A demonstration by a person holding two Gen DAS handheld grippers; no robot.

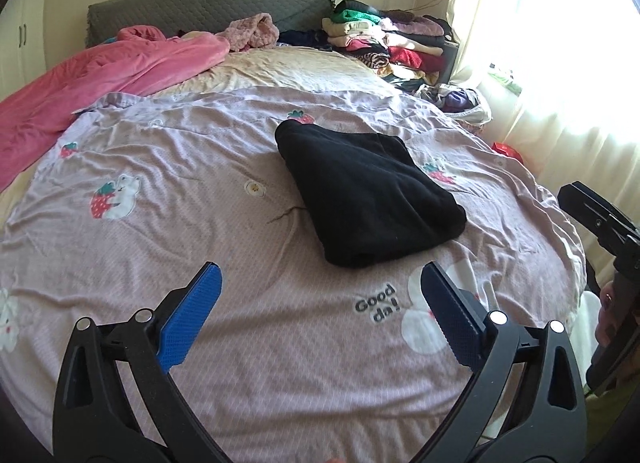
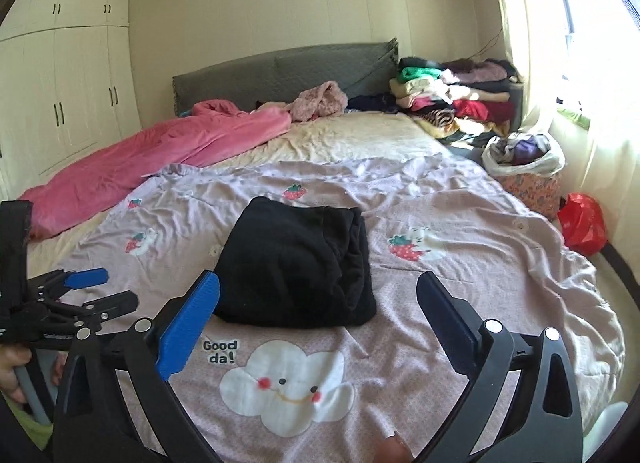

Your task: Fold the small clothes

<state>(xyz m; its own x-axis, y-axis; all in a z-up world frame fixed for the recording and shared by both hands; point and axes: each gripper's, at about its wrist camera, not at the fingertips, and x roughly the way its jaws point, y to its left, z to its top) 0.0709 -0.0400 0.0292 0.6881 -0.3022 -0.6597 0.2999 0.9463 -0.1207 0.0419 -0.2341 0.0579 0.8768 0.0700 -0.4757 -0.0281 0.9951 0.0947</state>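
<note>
Black fleece garment (image 1: 368,195), folded into a thick rectangle, is seen lying on the mauve strawberry-print duvet (image 1: 160,191), just beyond the "Good da!" lettering (image 1: 378,303). Left tool (image 1: 320,319) is held released, blue pads apart, nothing gripped; the garment lies ahead and slightly right of it. Right tool (image 2: 318,327) is likewise spread wide and empty; the garment sits straight ahead, its near edge just past the left pad. Long axis is judged to run away from both tools toward the headboard. The right tool appears nearer. Nothing is seen between tools and garment. Well beyond the garment: pink blanket (image 1: 100,75) to its left, stacked folded clothes (image 1: 384,39) to its far right, a bag of clothes (image 2: 524,155) and red plastic bag (image 2: 582,225) off to its right.
</note>
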